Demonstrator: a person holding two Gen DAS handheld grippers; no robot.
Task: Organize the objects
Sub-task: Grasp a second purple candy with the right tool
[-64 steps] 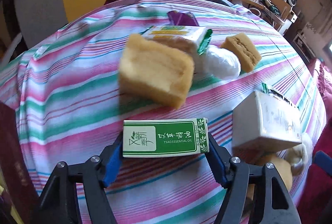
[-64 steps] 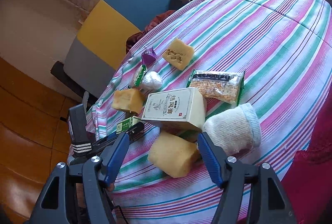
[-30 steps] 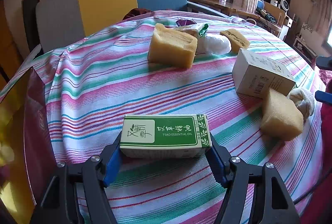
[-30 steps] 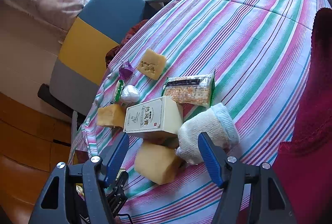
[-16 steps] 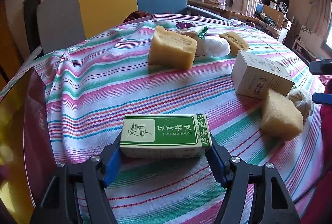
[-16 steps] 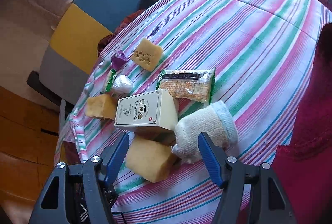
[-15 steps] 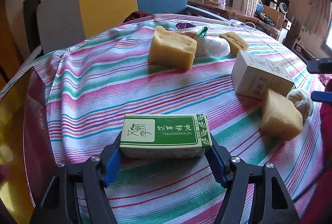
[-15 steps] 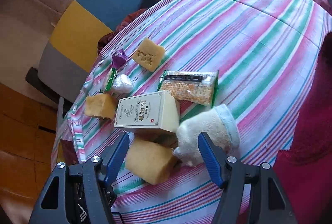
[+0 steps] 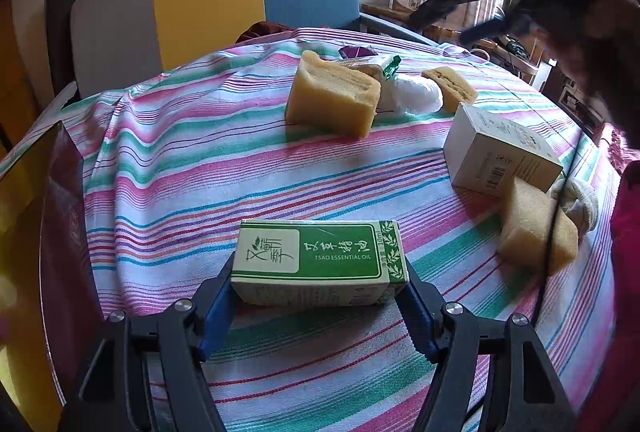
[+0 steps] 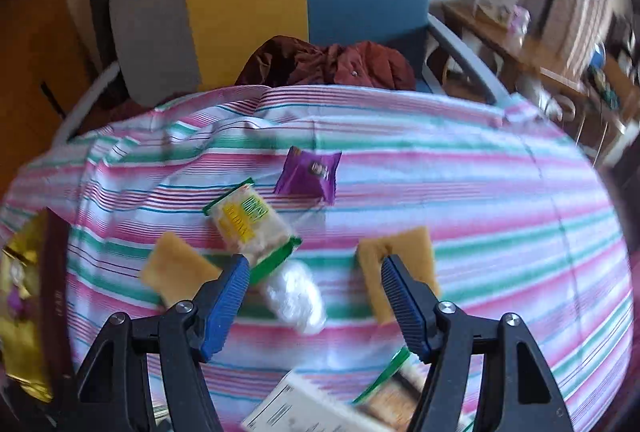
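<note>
Gripping the green essential-oil box point(image 9: 318, 260) by its ends at the striped tablecloth's point(image 9: 192, 167) near edge, the left gripper point(image 9: 318, 306); farther off, the right gripper point(image 10: 314, 302) hangs open above a white wrapped bundle point(image 10: 294, 298).

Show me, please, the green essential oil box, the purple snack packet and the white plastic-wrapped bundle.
green essential oil box point(image 9: 316, 252), left wrist view, top label
purple snack packet point(image 10: 310, 173), right wrist view, centre
white plastic-wrapped bundle point(image 10: 294, 296), right wrist view, middle

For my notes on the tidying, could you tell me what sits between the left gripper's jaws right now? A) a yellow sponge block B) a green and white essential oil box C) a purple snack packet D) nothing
B: in the left wrist view the left gripper has its blue jaws against both ends of the green and white essential oil box.
</note>
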